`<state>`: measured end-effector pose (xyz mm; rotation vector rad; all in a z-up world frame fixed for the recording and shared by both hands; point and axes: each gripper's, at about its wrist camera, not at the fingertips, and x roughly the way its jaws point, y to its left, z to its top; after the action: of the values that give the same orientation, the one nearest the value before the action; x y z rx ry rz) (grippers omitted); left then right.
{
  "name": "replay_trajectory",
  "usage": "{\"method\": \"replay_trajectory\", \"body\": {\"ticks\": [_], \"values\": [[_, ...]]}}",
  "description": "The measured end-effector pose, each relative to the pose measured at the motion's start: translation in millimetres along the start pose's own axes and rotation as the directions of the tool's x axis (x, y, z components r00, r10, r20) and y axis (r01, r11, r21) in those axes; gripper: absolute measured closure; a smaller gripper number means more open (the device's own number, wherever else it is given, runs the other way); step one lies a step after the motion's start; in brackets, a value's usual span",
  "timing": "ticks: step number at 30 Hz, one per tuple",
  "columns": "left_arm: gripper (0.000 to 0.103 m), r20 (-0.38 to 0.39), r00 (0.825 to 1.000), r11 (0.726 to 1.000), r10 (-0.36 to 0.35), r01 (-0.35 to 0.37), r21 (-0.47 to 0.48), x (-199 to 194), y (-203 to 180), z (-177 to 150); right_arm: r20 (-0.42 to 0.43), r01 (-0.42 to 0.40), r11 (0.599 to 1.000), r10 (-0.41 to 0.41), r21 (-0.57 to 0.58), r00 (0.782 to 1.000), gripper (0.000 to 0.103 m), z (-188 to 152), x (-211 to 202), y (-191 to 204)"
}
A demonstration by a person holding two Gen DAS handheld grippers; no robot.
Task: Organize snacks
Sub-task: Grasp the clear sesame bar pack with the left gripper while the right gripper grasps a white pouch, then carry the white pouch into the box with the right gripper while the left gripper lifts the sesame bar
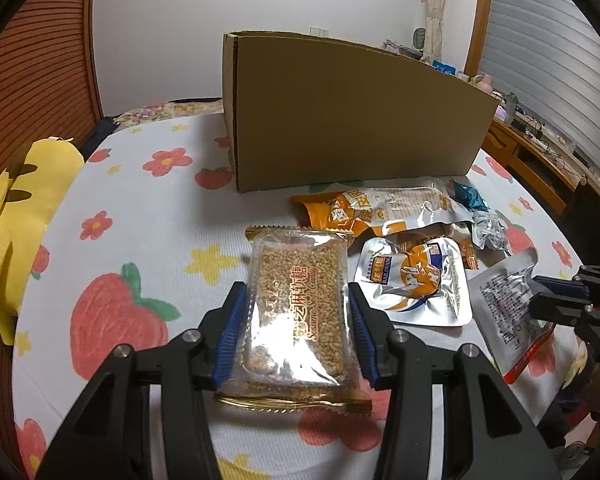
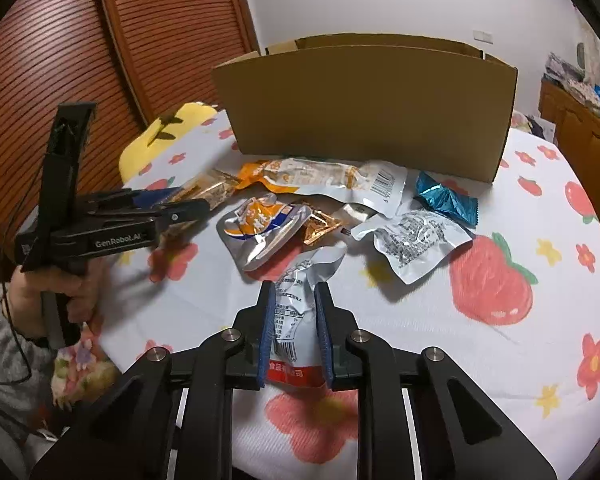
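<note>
blue-padded left gripper (image 1: 296,316) clamps sesame candy pack (image 1: 296,304); right gripper (image 2: 295,320) pinches silver packet (image 2: 300,304).

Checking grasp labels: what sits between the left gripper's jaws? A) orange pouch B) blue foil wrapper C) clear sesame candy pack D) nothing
C: in the left wrist view the left gripper has its jaws closed on the sides of the clear sesame candy pack, while the blue foil wrapper and orange pouch lie loose on the cloth by the cardboard box.
</note>
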<state>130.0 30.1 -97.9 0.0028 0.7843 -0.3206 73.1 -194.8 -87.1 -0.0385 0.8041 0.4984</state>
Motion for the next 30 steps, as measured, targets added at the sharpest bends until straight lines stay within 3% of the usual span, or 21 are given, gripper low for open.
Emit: {"method": "replay_trajectory", "body": {"ticks": [4, 6, 19, 30], "values": [[0.056, 0.025, 1.0, 1.0, 0.01, -0.01, 0.0, -4, 0, 0, 0.025, 0.0, 1.0, 0.0, -0.013, 1.0, 0.091, 4, -8, 4], [0.056, 0.039, 0.999, 1.0, 0.011, -0.011, -0.001, -7, 1, 0, 0.04, 0.002, 1.0, -0.001, -0.022, 0.999, 0.102, 5, -15, 5], [0.056, 0.062, 0.998, 1.0, 0.004, -0.003, -0.019, -13, 4, 2, 0.082, 0.004, 0.999, 0.0, -0.046, 0.997, 0.102, 12, -30, 5], [0.056, 0.091, 0.996, 1.0, 0.003, -0.002, -0.012, -29, 0, 19, 0.138, 0.054, 0.995, -0.041, -0.087, 0.99, 0.102, 28, -50, 0]]}}
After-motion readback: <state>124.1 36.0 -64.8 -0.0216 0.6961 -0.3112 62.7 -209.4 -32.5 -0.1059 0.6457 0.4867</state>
